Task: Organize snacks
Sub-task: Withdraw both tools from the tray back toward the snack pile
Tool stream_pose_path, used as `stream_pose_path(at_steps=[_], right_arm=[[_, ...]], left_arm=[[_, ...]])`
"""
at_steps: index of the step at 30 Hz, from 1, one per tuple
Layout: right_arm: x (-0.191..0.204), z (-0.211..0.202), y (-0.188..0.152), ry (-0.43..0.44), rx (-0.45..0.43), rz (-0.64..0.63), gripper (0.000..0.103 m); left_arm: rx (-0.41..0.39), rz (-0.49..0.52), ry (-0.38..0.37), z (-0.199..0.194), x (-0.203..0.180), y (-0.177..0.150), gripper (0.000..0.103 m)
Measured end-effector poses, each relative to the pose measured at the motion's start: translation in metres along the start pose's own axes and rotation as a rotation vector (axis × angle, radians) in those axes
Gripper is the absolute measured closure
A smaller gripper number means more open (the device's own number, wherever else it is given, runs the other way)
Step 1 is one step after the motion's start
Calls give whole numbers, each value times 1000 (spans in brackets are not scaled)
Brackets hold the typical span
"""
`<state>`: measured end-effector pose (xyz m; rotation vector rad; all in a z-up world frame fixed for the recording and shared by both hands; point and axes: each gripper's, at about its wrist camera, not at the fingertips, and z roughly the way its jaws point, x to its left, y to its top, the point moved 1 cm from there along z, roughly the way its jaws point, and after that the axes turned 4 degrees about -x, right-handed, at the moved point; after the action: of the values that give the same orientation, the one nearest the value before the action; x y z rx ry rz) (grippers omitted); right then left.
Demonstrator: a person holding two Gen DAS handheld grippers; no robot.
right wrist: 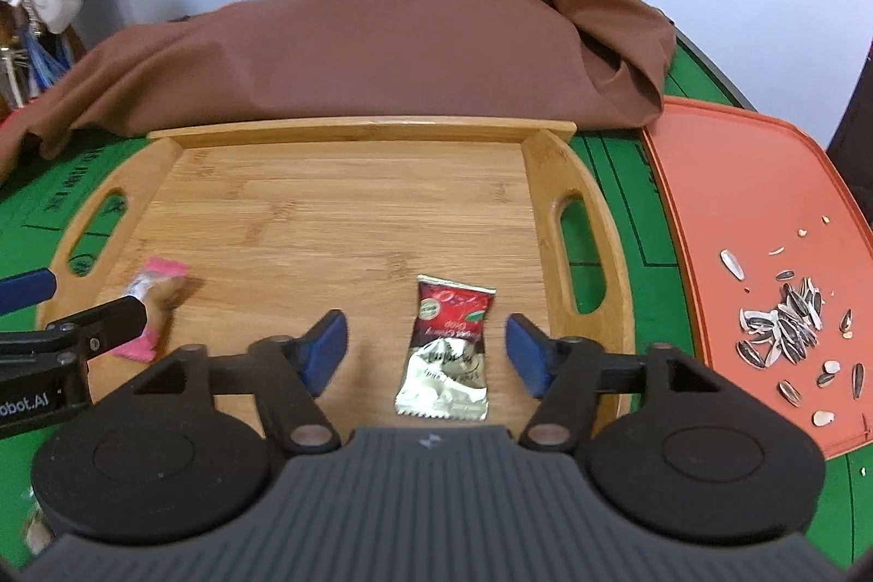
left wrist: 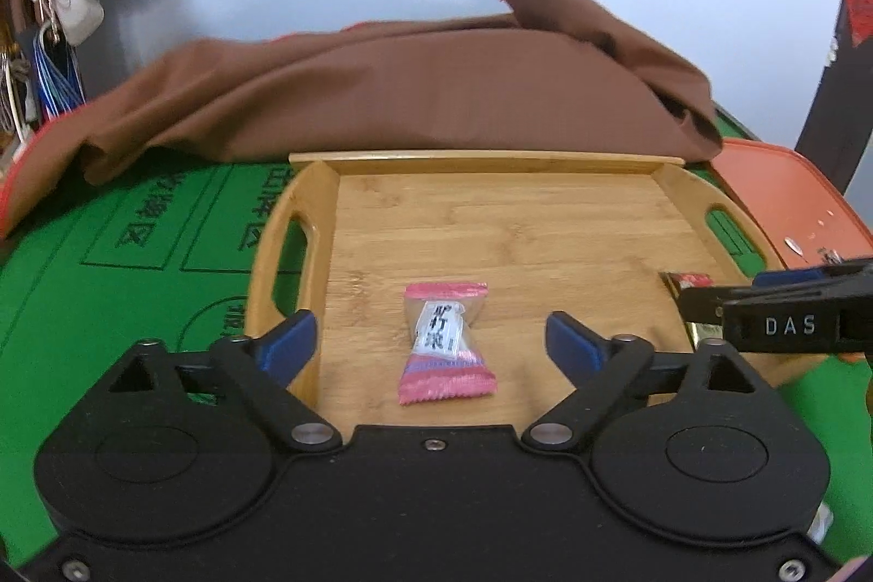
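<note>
Now, left gripper [left wrist: 431, 345]: our blue fingers [left wrist: 289, 347] are spread wide and holding nothing, the pink candy [left wrist: 444, 345] lying flat on the wood between them.
Right gripper [right wrist: 425, 347]: likewise spread and unloaded, straddling the red-and-silver packet [right wrist: 447, 353], which lies flat near the tray's front right.
Snacks: both sit on the wooden tray [right wrist: 349, 129], well apart, candy to the left and packet to the right.
Step in hand: we judge it a release or a regrasp at the tray's near end; which, we cannot tell.
Doing it well: if we pick, we'd come down level, pinch the candy across its waist, and take the thin packet by an edge, since flat foil likely slips.
Near edges: the right handle slot [right wrist: 578, 255] lies just beside the packet, and the two grippers work close together, so we mind a clash.
Open room: most of the tray floor beyond the snacks is bare.
Far side: raised back rim, then brown cloth [right wrist: 349, 47]; at right, an orange mat [right wrist: 753, 211] with sunflower seeds [right wrist: 785, 325].
</note>
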<state>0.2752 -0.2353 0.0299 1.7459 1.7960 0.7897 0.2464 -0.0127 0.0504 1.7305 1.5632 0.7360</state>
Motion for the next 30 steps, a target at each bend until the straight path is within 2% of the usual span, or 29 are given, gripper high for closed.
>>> stream_pose_path(at_steps=[2,5,15,22,30], right_arm=[[2,-9,-4,17,-13,-10,20],[2,-23,-12,48,-34,-19,15],[0,-63,-50,103,-83,-69,8],[-6,-83,-77,115,-97,-86,4],[-18,-101,-102,75,-126,-109,1]], left_arm=[[-17,13,-7,-11,0,-5,9],[-37,16,-22,-28,1,-14,0],[-87,40,-79,-73,-3,-52,0],[-85,47,-65,-87,0,-77,0],[-69,59,-46,-100,9,-105,0]])
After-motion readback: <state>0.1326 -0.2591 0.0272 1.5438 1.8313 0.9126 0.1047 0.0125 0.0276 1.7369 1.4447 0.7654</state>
